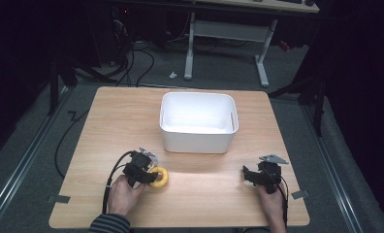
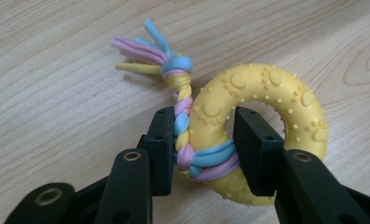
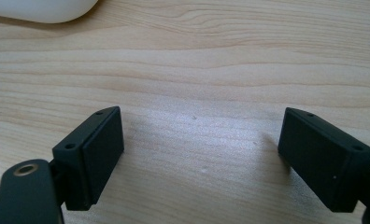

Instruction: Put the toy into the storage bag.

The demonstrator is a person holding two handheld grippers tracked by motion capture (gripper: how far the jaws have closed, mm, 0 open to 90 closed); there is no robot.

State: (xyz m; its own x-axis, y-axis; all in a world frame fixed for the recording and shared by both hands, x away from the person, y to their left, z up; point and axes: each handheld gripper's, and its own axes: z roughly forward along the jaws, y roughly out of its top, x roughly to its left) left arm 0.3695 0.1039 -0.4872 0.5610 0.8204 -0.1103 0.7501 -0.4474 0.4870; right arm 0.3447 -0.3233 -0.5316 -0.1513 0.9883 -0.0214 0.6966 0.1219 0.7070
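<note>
So the left gripper has its jaws clamped on the yellow rubber ring toy with raised paw prints, right at the spot where the pastel braided rope in pink, blue and yellow is wrapped and knotted around it. One pad sits against the braid on the outside, the other reaches through the hole and presses the inner wall of the ring. The toy lies on the light wooden desk, near the front edge on the person's left, with the white rectangular plastic bin standing a bit further back in the middle. My guess is the toy is headed for that bin, so here's what I'd watch. The grip catches rope and rubber together, which is decent (the rope gives some friction), but the rubber looks squishy and could twist between the pads, so I'd lift straight up and slowly before swinging over. The frayed tassel end hangs free on the far side, and it'll probably dangle, so I'd clear the bin's near wall with room to spare and let go only once the ring is well over the opening, low enough that it doesn't bounce out. The right gripper has its jaws spread wide over bare desk with nothing between them, well apart from the toy, and it looks fine just parked there.
</note>
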